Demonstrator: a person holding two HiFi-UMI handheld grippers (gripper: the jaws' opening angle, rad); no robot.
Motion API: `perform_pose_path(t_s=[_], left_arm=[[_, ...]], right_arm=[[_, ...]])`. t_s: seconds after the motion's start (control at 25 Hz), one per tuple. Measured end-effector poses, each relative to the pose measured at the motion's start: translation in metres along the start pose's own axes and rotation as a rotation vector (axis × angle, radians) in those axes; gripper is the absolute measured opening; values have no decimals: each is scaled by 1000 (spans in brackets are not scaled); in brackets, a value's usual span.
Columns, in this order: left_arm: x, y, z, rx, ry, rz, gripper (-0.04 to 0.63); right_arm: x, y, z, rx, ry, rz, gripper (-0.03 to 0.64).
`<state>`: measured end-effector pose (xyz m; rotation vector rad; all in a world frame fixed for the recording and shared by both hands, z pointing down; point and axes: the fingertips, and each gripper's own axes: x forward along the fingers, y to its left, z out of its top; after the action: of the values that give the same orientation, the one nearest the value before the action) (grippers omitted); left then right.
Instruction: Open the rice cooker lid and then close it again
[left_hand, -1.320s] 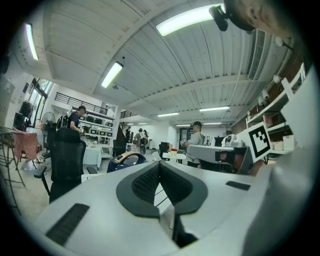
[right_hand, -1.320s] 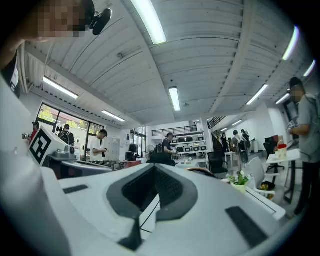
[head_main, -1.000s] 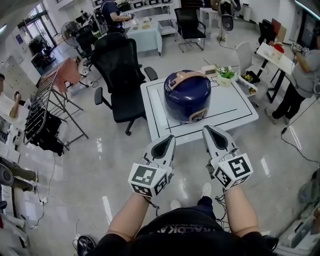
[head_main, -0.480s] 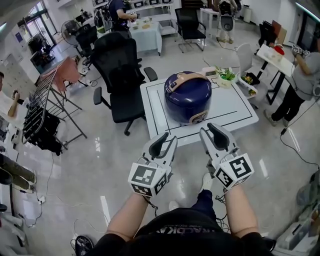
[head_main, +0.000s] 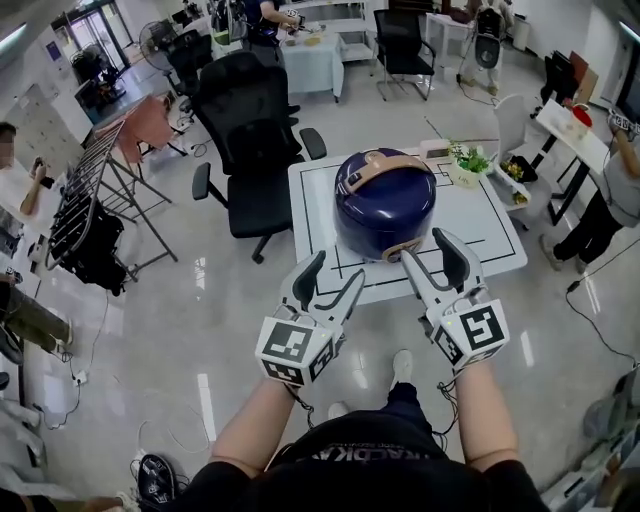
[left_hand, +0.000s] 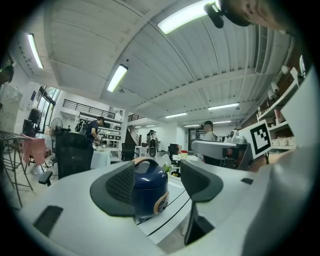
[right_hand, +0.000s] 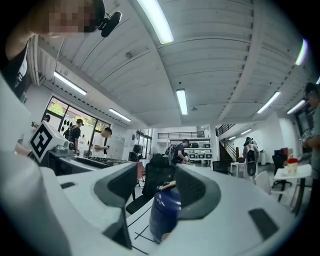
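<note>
Opening just now: left hand-held gripper (head_main: 336, 268), right hand-held gripper (head_main: 425, 246), both spread, empty; rice cooker (head_main: 385, 205) badge (left_hand: 161, 202) unreadable.

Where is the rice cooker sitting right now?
In the head view, the rice cooker stands on the white table, right of the black office chair and left of the potted plant.
</note>
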<state>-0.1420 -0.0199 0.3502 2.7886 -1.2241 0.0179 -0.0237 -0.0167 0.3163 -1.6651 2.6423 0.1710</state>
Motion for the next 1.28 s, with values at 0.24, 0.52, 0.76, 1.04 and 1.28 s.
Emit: perform_pose_path(t_s=[0.24, 0.52, 0.76, 1.04, 1.28], left_arm=[[40, 14, 2, -2, 5, 39, 273], [86, 32, 1, -6, 20, 90, 273], [115, 44, 1, -10, 32, 141, 272], [145, 50, 1, -18, 34, 203, 272], [169, 52, 0, -37, 16, 261, 272]], right_arm=[[33, -35, -7, -10, 6, 37, 225], [73, -74, -21, -8, 15, 85, 224], [101, -97, -35, 8, 24, 138, 225], [125, -121, -45, 8, 34, 210, 224], [141, -137, -55, -13, 48, 287, 225]])
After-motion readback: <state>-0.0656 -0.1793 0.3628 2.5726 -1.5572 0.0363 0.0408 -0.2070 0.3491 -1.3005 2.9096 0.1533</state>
